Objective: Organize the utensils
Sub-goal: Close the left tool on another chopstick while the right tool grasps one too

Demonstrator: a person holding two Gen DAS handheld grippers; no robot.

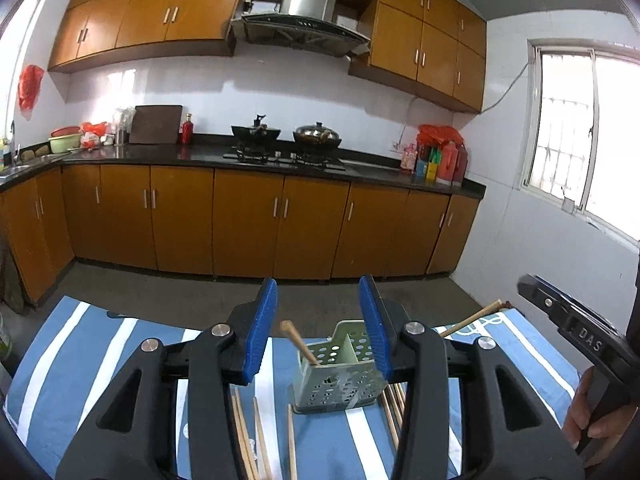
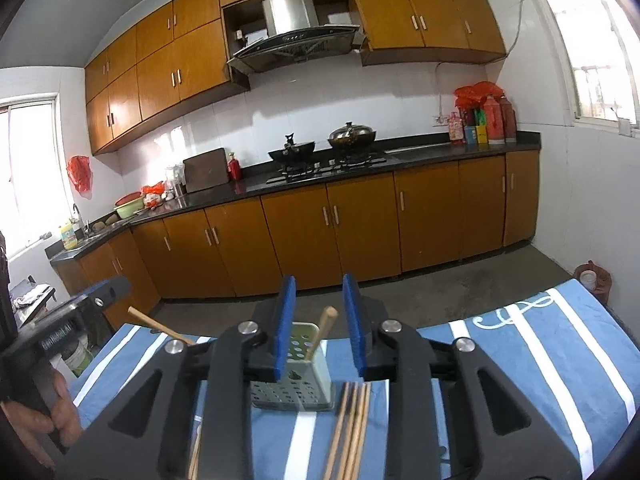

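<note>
Two claws in frame, both above a tabletop covered with a blue-and-white striped cloth [image 1: 100, 352]. Left claw [image 1: 318, 334]: blue pads part-open with nothing between them; the perforated green utensil holder [image 1: 336, 380] shows through the gap, further off. Right claw [image 2: 320, 326]: pads at a narrower gap, also gripping nothing; same holder [image 2: 296, 384] visible between and below them.

Holder stands upright on the cloth and has a divider down its middle. One wooden chopstick [image 1: 300, 342] is already in it, leaning, top end sticking out above the rim. It shows in the right wrist view too [image 2: 322, 332].

Loose chopsticks lie flat on the cloth:
- bundle just right of the holder [image 2: 352, 428], roughly parallel, ends close to the holder base
- a few left of the holder [image 1: 248, 436], spread apart
- one more stick [image 1: 472, 318] further back on the right, angled, partly hidden behind the left claw's arm

A hand [image 1: 592, 412] holds the right gripper's handle at the edge of the left wrist view. Kitchen counter with gas hob and two woks [image 1: 288, 134] across the room.
</note>
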